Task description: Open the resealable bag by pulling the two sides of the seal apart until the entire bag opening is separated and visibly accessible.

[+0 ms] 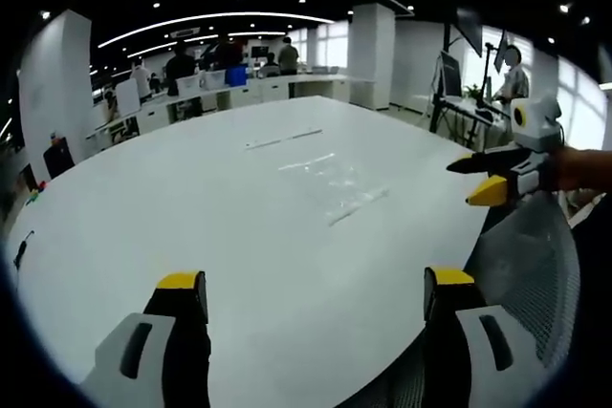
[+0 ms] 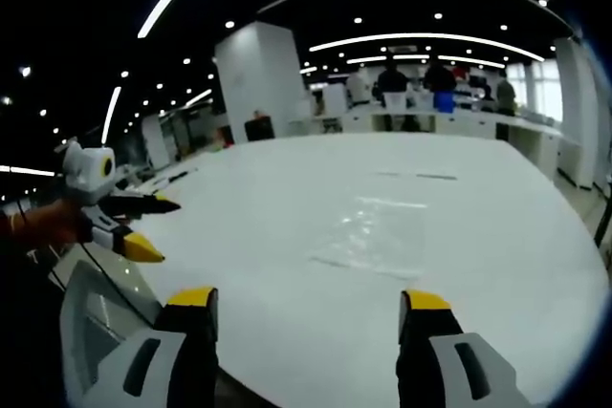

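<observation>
i see a white round table (image 1: pixel 191 217), a mesh chair (image 1: pixel 535 255) beside it, and people standing at desks (image 2: pixel 421 78) beyond.

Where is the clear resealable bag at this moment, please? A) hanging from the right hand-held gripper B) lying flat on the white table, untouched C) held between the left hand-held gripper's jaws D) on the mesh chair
B: the resealable bag lies flat on the white table, while the left hand-held gripper and the right hand-held gripper are both open and short of it.

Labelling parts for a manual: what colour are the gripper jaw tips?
Yellow tips on dark jaws, clearest on the left gripper in the left gripper view.
</observation>
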Available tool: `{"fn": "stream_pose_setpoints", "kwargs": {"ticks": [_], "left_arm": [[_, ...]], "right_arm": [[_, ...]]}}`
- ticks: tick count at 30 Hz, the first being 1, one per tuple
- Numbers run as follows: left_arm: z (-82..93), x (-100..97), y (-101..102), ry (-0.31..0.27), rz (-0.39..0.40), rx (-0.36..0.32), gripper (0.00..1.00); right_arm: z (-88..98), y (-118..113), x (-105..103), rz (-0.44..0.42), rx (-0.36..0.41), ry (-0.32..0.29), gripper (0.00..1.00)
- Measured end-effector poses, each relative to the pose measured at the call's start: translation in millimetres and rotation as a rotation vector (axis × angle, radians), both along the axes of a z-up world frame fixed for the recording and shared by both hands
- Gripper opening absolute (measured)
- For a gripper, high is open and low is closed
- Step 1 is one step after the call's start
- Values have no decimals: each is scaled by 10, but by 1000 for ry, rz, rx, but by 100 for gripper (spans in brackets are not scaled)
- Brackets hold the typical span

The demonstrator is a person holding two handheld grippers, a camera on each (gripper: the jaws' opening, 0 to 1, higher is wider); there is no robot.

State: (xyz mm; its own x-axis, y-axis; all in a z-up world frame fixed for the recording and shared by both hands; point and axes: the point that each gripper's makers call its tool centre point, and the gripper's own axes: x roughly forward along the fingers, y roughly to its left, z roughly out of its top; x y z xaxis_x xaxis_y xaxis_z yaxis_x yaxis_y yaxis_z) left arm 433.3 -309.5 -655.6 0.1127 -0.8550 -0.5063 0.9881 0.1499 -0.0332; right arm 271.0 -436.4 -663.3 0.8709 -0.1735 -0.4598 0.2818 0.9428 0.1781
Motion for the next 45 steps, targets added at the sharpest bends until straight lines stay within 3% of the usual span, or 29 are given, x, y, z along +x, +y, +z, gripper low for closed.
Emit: {"fn": "stream_pose_setpoints", "kwargs": {"ticks": [12,29,45], "left_arm": [[23,-52,-81,7,-26,-11,92],[-21,-16,-44,7,-21,5,91],[-51,-31,-46,17,-28,12,91]], "right_arm": [[4,-17,-6,0,-7,5,75],[-75,-59,43,40,-42,45,68],[-210,-232,317,101,-96,94,60]]}}
